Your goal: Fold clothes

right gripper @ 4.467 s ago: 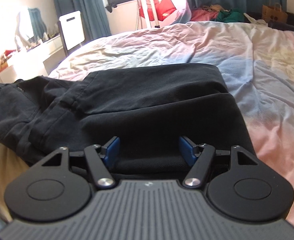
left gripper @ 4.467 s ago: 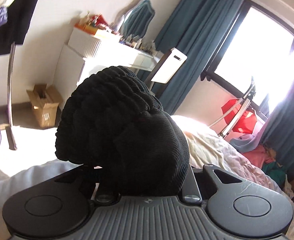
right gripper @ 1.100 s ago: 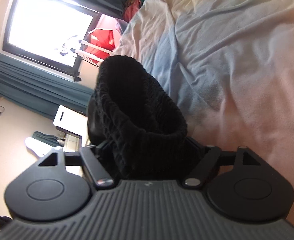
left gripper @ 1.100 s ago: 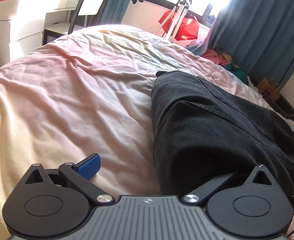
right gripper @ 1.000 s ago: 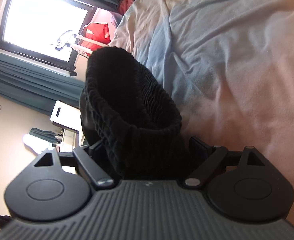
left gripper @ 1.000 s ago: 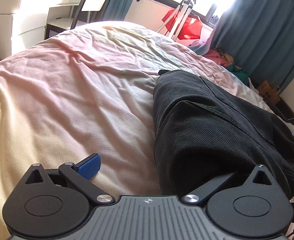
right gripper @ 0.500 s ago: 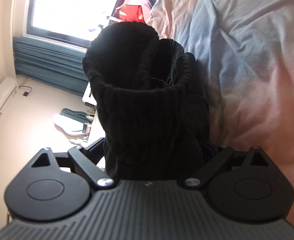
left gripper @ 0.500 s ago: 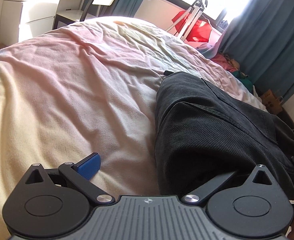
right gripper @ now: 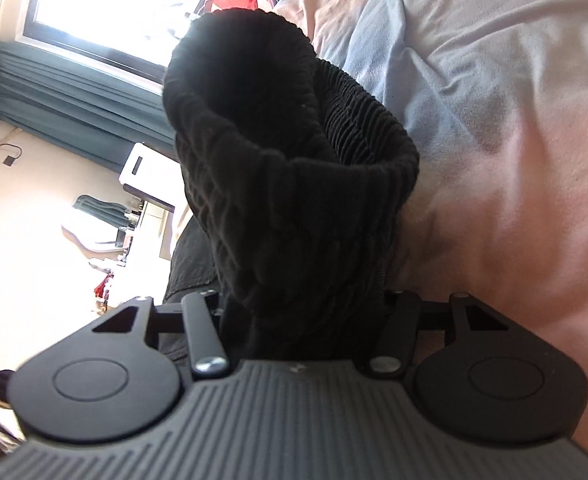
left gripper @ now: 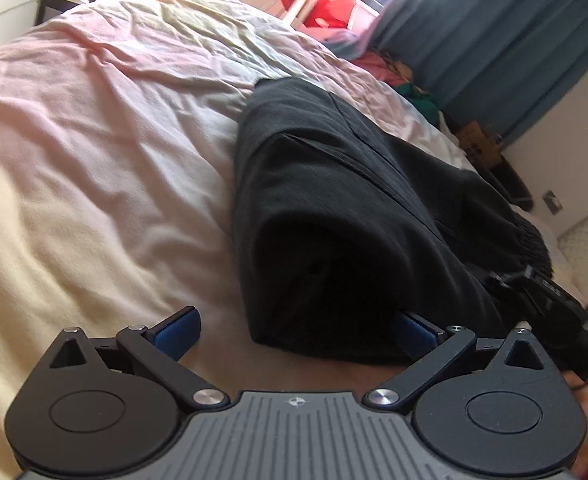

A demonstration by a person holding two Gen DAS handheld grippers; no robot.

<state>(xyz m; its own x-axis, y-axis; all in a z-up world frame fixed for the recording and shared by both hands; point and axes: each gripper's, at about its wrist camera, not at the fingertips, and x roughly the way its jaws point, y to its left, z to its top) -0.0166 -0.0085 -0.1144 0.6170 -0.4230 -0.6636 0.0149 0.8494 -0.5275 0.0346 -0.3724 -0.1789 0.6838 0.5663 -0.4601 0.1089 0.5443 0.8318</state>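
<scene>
Right gripper (right gripper: 304,312) has just been closing – fingers clamp the black trousers (left gripper: 354,208) at the ribbed waistband (right gripper: 294,152). Left gripper (left gripper: 294,332) – fingers wide, folded end between them, unpinched; long axis runs away across the bed (left gripper: 94,140).

Folded black trousers (left gripper: 334,200) lie on the rumpled pastel-sheeted bed (left gripper: 94,140).

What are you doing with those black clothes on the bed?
A person is folding black trousers on the bed with a gripper in each hand. The right gripper has bunched ribbed waistband between its jaws, which have just been closing. The left gripper is open around the folded end.
</scene>
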